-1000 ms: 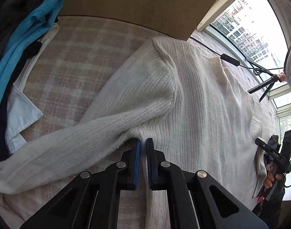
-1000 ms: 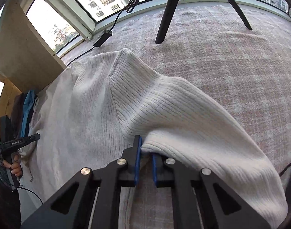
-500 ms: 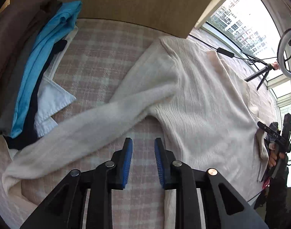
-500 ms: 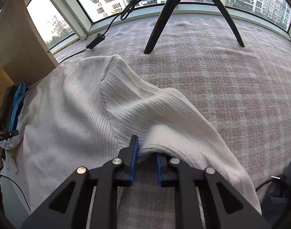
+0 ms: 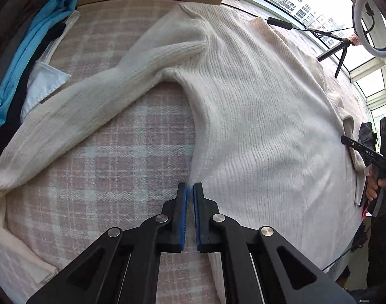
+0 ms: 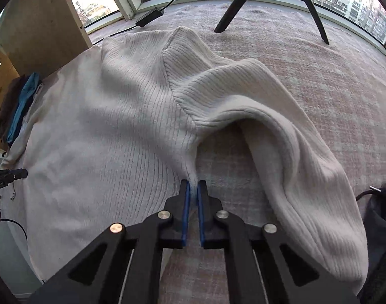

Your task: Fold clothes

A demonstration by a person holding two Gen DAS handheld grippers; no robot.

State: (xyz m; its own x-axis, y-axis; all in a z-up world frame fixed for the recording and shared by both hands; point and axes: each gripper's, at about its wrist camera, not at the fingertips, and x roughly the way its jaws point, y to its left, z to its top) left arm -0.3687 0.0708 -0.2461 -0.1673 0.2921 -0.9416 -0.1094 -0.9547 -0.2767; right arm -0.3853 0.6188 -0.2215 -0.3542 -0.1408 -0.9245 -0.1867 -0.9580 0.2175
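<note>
A white ribbed sweater (image 5: 256, 106) lies spread flat on a pink plaid cover (image 5: 122, 152). My left gripper (image 5: 191, 188) is shut on the sweater's side edge below the armpit; its sleeve (image 5: 73, 116) stretches off to the left. In the right wrist view the same sweater (image 6: 111, 131) fills the middle. My right gripper (image 6: 192, 187) is shut on the opposite side edge below the other armpit, and that sleeve (image 6: 304, 167) arches away to the right. Each gripper shows small at the edge of the other's view.
A pile of folded clothes, blue, dark and white (image 5: 33, 58), lies at the left of the cover. A tripod leg (image 6: 233, 7) and a cable with an adapter (image 6: 149, 17) sit at the far side by the windows. A ring light (image 5: 370, 15) stands beyond the sweater.
My left gripper let go near the armpit, opened, moved down the side seam and shut on the edge. My right gripper slid from the armpit down the other side edge, still shut.
</note>
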